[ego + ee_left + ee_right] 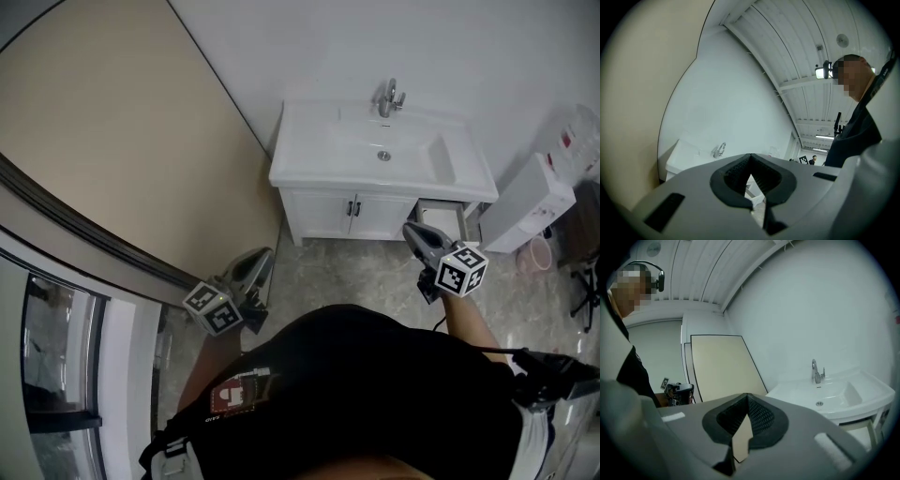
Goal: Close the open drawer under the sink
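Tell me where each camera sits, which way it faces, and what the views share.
Head view: on the person's head, steeply down at the sink, faucet and open drawer; shows left gripper, right gripper, black shirt.
Left gripper view: on the left gripper, along its shut jaws toward the sink; shirt at right.
Right gripper view: on the right gripper, along its shut jaws toward beige panel and sink; shirt at left.
Shared: all three show sink and faucet.

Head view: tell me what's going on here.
A person stands before the white sink cabinet with a gripper in each hand. The drawer at its right end is open. The right gripper, shut and empty, points toward that drawer, short of it. The left gripper, shut and empty, hangs low at the left.
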`<action>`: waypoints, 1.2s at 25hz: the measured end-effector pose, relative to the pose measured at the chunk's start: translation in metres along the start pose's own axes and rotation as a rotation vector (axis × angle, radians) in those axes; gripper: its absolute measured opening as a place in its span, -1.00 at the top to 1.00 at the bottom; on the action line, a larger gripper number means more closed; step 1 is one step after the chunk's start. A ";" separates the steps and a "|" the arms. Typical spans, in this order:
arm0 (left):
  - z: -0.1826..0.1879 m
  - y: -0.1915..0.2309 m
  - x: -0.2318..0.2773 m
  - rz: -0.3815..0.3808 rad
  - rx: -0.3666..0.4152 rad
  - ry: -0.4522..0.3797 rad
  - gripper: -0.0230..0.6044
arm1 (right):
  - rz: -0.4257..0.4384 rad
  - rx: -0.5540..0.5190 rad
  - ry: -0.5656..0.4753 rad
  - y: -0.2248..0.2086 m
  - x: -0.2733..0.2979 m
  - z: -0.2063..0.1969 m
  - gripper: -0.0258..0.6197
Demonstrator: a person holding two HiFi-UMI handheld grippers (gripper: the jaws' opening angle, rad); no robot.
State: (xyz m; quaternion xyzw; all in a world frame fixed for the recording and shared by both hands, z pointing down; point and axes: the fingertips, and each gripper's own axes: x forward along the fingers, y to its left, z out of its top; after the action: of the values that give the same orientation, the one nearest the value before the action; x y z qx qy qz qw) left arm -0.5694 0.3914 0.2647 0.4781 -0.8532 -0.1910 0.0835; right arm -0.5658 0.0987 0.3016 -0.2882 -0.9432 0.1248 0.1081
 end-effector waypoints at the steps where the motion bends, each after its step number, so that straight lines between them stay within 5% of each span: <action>1: 0.002 0.000 0.011 0.007 0.005 -0.008 0.93 | 0.010 -0.005 -0.001 -0.013 0.003 0.006 0.94; 15: 0.002 0.004 0.159 0.087 0.018 -0.035 0.93 | 0.111 -0.015 -0.001 -0.166 0.029 0.067 0.94; 23: 0.002 0.023 0.220 0.017 0.015 0.016 0.93 | 0.048 0.025 -0.007 -0.216 0.030 0.065 0.94; 30: 0.013 0.079 0.260 -0.106 -0.022 0.044 0.93 | -0.075 0.026 -0.020 -0.239 0.051 0.075 0.94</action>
State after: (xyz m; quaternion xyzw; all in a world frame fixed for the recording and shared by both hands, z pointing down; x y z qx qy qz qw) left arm -0.7730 0.2117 0.2748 0.5259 -0.8224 -0.1939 0.0974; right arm -0.7515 -0.0765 0.3086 -0.2500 -0.9527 0.1359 0.1071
